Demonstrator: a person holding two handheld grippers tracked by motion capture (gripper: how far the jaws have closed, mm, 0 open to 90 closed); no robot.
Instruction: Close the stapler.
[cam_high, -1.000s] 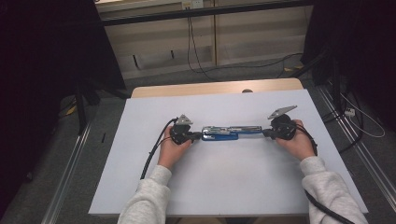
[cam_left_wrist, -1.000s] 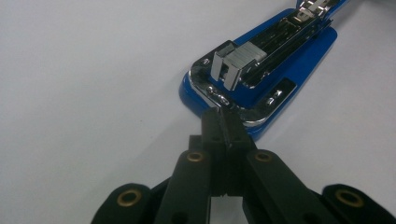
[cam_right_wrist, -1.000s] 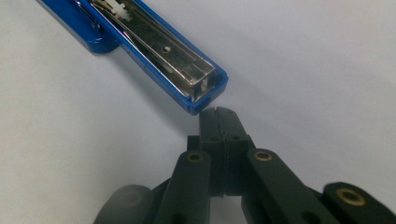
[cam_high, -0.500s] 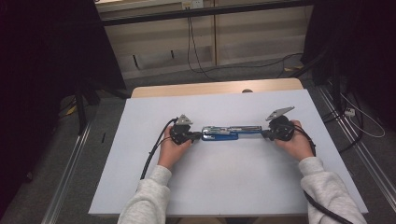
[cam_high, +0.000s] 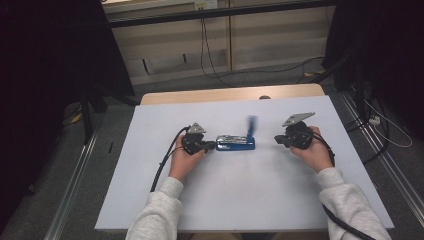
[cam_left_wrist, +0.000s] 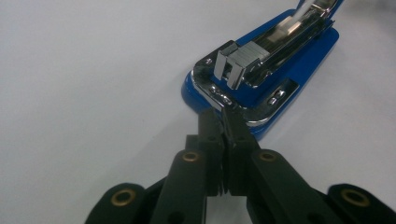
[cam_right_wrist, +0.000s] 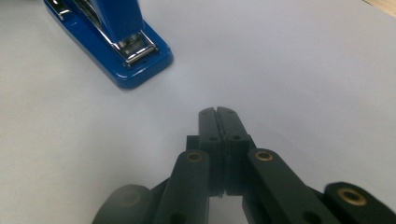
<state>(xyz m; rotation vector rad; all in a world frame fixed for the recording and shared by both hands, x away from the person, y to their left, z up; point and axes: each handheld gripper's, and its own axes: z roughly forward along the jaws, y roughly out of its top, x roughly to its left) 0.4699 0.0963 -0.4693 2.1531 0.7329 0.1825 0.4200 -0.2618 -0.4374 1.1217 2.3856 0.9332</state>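
A blue stapler (cam_high: 235, 143) with a chrome magazine lies in the middle of the white table (cam_high: 225, 200). Its blue top arm (cam_high: 251, 126) stands up from its right end, blurred. My left gripper (cam_high: 214, 146) is at the stapler's left end. In the left gripper view the stapler (cam_left_wrist: 261, 70) lies just ahead, and the left gripper (cam_left_wrist: 223, 114) has its jaws shut on the thin chrome rim there. My right gripper (cam_high: 276, 139) is shut on nothing, a short way right of the stapler. In the right gripper view the right gripper (cam_right_wrist: 217, 112) hangs over bare table, with the stapler (cam_right_wrist: 116, 51) at upper left.
The table's far edge is a wooden strip (cam_high: 230, 94). Cables trail from both grippers off the near side of the table. Black stands and loose cables (cam_high: 380, 125) are on the floor around it.
My right gripper has let go of the stapler's laid-out top arm and drawn back to the right. That arm has swung up from flat. The left gripper has stayed put.
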